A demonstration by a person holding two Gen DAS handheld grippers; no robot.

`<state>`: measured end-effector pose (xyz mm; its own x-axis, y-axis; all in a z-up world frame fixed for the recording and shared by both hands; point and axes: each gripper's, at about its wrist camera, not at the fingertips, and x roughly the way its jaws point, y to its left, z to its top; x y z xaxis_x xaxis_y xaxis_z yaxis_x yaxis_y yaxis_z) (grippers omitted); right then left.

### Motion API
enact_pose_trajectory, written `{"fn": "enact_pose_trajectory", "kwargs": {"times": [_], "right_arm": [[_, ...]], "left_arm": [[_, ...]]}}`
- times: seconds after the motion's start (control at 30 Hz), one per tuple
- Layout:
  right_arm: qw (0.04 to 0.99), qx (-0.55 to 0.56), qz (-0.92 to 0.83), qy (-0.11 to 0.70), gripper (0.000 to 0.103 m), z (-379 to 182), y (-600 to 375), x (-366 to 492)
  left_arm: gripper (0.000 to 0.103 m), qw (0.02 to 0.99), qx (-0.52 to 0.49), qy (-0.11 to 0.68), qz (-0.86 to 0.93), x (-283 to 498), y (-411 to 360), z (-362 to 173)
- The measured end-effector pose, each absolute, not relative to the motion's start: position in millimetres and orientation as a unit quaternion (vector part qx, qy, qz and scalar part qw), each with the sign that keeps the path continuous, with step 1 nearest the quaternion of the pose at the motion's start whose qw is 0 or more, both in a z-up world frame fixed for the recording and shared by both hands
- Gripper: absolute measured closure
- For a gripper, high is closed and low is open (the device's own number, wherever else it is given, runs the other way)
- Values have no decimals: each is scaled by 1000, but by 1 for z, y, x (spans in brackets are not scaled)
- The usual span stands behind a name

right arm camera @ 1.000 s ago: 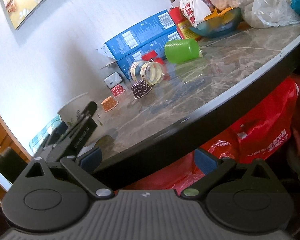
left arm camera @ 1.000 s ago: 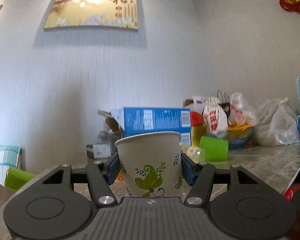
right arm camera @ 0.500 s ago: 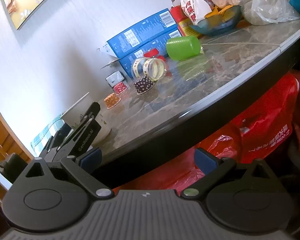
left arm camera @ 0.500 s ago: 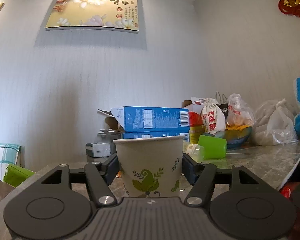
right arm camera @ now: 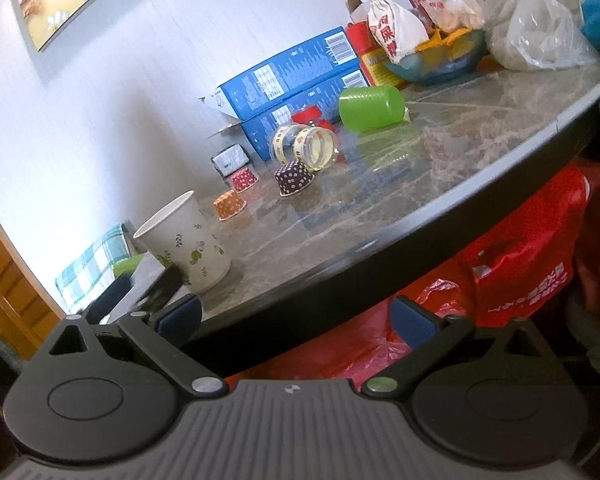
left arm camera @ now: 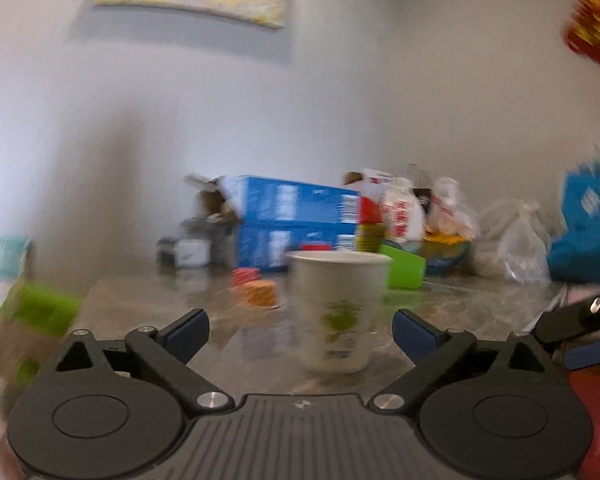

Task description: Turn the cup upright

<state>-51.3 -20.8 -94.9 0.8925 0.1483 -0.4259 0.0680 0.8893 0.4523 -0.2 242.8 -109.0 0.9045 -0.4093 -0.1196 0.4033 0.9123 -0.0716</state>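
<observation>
Matt paper cup [right arm camera: 184, 240] on glossy, veined stone tabletop [right arm camera: 440, 168]

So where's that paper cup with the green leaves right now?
The paper cup stands upright near the marble table's front-left edge, free of the open left gripper; an orange cupcake liner sits just behind it.

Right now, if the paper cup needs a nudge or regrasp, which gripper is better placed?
Left. The left gripper is open and facing the upright paper cup; the right gripper sits below the table edge.

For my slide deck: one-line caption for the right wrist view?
White leaf-print paper cup upright on marble table, green plastic cup lying sideways; open right gripper below the edge.
</observation>
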Motion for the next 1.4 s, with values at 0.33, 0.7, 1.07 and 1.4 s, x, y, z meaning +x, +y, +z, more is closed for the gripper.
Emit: {"fn": "enact_pose_trajectory", "kwargs": {"times": [0.33,0.7,1.07,1.4], "right_arm": [[968,105,19,226,1,-35,30,-34],[963,82,3,257,1,13,31,-34],[960,92,2,264,1,11,25,-35],[960,82,-2,266,1,13,24,-37]], "left_arm": [[0,915,-43,316,-247,48,286,-26],[0,925,29,280,-255,30,259,22],[0,922,29,279,-265,19,249,23],[0,921,33,283,-264,14,244,27]]}}
